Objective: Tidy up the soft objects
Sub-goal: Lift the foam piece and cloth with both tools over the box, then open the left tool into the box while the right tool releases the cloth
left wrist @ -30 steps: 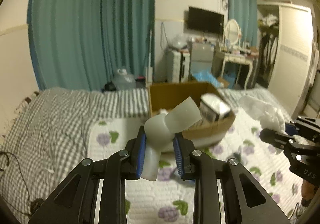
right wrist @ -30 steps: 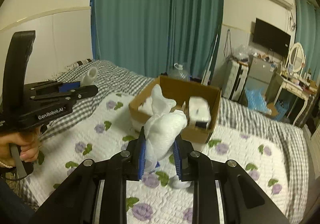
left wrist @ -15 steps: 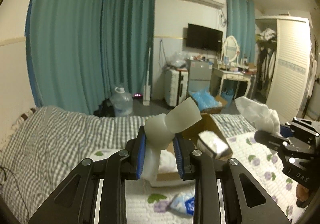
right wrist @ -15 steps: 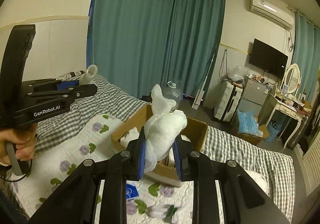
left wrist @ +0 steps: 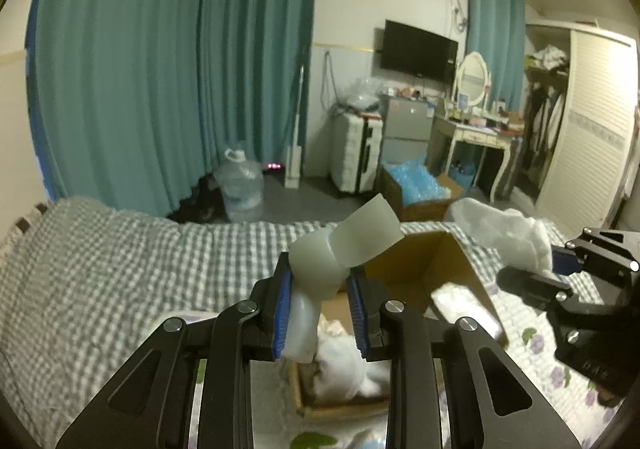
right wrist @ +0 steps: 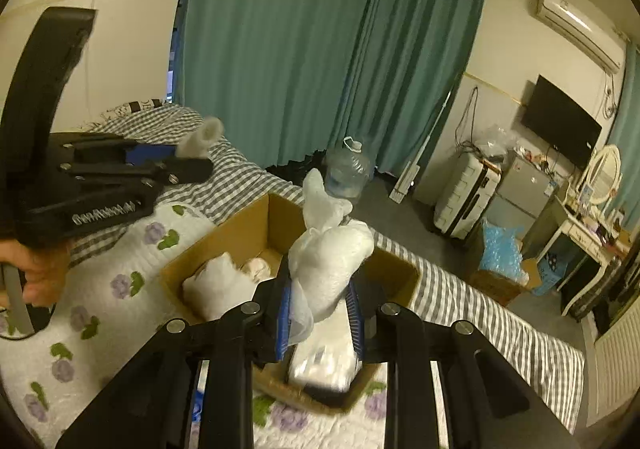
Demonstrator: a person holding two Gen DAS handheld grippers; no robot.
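My left gripper [left wrist: 320, 313] is shut on a pale bent foam tube [left wrist: 340, 245], held above the open cardboard box [left wrist: 452, 273] on the bed. My right gripper [right wrist: 320, 313] is shut on a crumpled white plastic bag [right wrist: 328, 253], also above the box [right wrist: 224, 245]. Inside the box lie white soft bundles [right wrist: 218, 281] and a wrapped white pack [right wrist: 324, 353]. The left gripper [right wrist: 176, 161] with the tube shows at the left of the right wrist view. The right gripper [left wrist: 560, 273] with the bag [left wrist: 504, 233] shows at the right of the left wrist view.
The box sits on a floral quilt [right wrist: 100, 289] over a checked bedspread [left wrist: 100, 269]. A water jug [left wrist: 240, 185], a suitcase [left wrist: 356, 157], a box of blue packing material [left wrist: 420, 189] and a dressing table [left wrist: 476, 137] stand on the floor beyond the bed.
Both grippers have risen and moved forward over the box, holding their objects. The box now lies directly below them instead of ahead.
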